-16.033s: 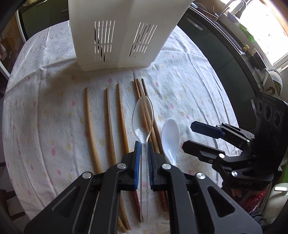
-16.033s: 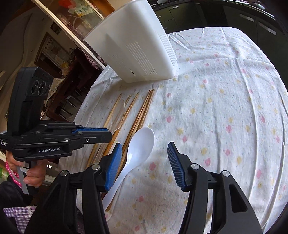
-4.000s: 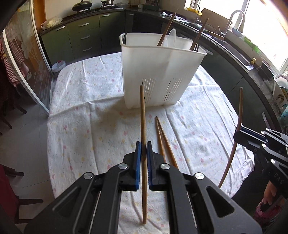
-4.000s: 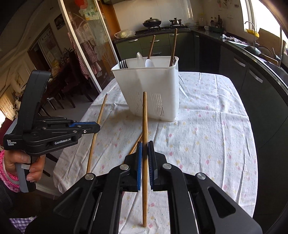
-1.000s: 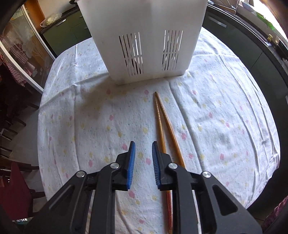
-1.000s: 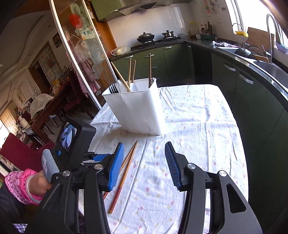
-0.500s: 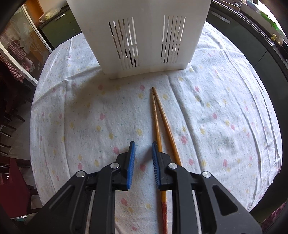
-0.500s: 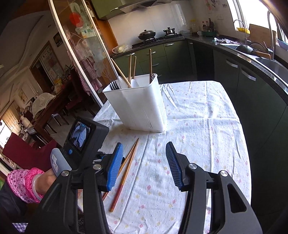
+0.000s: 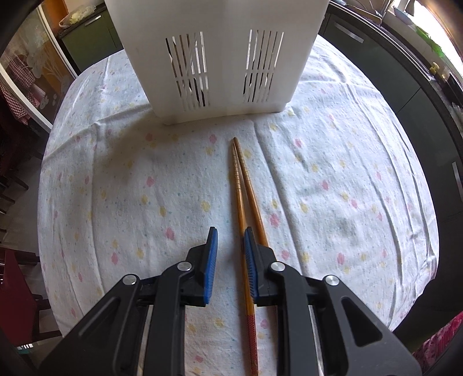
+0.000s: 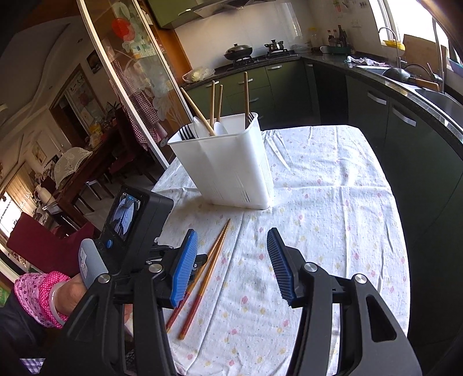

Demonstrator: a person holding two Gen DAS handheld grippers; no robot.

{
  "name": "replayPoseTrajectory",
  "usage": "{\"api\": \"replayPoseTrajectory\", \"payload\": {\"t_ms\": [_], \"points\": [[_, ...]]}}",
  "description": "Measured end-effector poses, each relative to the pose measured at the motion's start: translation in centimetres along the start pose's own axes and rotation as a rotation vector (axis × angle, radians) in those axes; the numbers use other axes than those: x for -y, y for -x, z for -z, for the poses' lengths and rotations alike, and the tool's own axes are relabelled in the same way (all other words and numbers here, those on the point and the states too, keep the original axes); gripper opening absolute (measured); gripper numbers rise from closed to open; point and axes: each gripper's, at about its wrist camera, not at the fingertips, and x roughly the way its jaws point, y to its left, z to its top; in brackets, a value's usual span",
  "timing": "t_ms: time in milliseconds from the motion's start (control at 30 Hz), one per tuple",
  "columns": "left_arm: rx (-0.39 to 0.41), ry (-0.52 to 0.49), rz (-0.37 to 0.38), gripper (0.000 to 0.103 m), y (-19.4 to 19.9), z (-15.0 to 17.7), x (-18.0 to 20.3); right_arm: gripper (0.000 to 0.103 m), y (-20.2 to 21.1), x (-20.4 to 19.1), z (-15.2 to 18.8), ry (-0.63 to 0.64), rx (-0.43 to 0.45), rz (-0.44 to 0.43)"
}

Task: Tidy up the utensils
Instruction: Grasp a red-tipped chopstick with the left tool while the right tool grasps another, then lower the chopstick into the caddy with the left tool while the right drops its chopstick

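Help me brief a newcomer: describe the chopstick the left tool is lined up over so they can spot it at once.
Find the white slotted utensil holder on the floral tablecloth; two wooden chopsticks lie in front of it, tips touching. The target is the left chopstick, running between the open fingers of the left tool. Unlike the right chopstick, it has ridged rings near its tip.

Dark green cabinets (image 10: pixel 373 101) run under a black counter (image 10: pixel 405 82) with a sink tap (image 10: pixel 389 31) by the bright window (image 10: pixel 387 14). A wok (image 10: pixel 238 51) sits on the stove; a glass sliding door (image 10: pixel 130 86) opens left.
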Motion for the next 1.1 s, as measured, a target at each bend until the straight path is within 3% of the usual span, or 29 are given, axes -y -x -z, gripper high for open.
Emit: {"api": "replayPoseTrajectory", "payload": {"t_ms": [267, 300, 500, 833, 1100], "points": [[-0.001, -0.01, -0.007, 0.017, -0.8, -0.6, 0.2, 0.051, -0.6, 0.3, 0.2, -0.001, -0.02, 0.008], [0.001, -0.009, -0.01, 0.007, -0.8, -0.6, 0.1, 0.051, -1.0, 0.2, 0.3, -0.001, -0.03, 0.007], [0.011, 0.024, -0.011, 0.006, -0.2, -0.4, -2.3, 0.053, -5.7, -1.2, 1.3, 0.028, -0.142, 0.029], [0.043, 0.091, -0.001, 0.006, 0.8, -0.1, -6.7, 0.046, -16.5, -4.6, 3.1, 0.11, -0.337, 0.205], [0.047, 0.076, 0.04, 0.006, 0.7, -0.5, -7.1, 0.044, -19.1, -6.1, 2.8, 0.123, -0.315, 0.327]]}}
